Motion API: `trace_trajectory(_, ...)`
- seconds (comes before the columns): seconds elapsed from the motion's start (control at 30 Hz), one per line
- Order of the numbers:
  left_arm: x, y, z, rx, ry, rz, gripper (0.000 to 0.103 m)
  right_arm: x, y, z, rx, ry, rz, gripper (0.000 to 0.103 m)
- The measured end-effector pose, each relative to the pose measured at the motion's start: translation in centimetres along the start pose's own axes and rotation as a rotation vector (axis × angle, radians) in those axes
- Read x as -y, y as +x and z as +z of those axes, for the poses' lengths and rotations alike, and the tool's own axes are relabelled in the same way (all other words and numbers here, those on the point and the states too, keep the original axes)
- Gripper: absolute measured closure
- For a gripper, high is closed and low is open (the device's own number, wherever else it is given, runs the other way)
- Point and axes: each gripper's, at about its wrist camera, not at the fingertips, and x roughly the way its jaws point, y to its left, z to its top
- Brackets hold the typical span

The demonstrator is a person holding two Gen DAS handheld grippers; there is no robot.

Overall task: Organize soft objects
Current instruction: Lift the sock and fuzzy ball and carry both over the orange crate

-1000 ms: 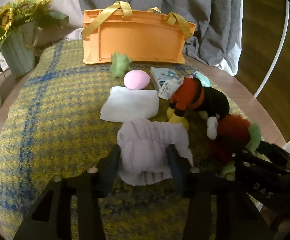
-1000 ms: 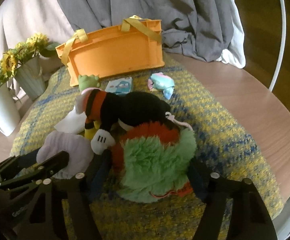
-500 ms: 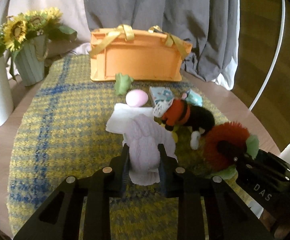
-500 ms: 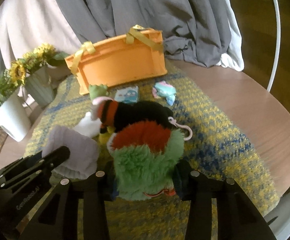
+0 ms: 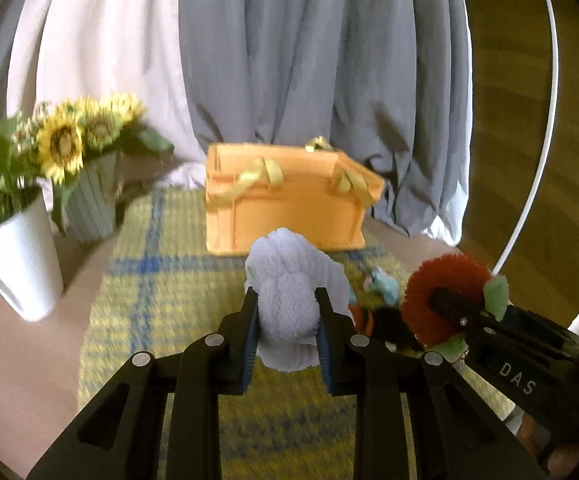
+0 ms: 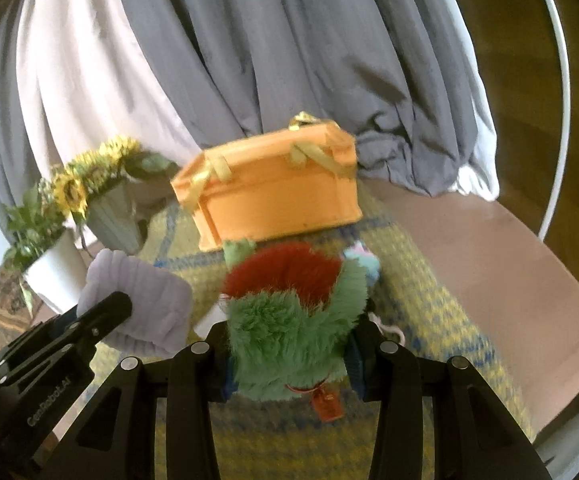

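Aloft, left claw [image 5: 287,330] clamping lilac cloth [image 5: 289,300], right claw [image 6: 289,354] level, clamping green-red plush [image 6: 293,320]

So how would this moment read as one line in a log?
left gripper: shut on lilac towel | right gripper: shut on green plush | orange basket: ahead

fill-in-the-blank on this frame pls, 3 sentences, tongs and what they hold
The left tongs are shut on the ____ cloth.
The right tongs grip a plush with red and ____ fur.
Behind both stands the ____ basket with yellow handles.

Missing words: lavender; green; orange
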Motion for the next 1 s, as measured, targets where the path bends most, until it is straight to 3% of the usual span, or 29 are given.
trace_trajectory(0.6,-3.0,0.6,8.1,0.146,0.053,-0.082,0.077,-4.1,0.3,7.5,0.174,0.021,-0.038,0.060)
trace_trajectory(1.0,-0.9,2.5,11.3,0.221,0.019,0.027,0.077,-1.6,3.2,12.4,0.215,-0.032,0.067,0.060)
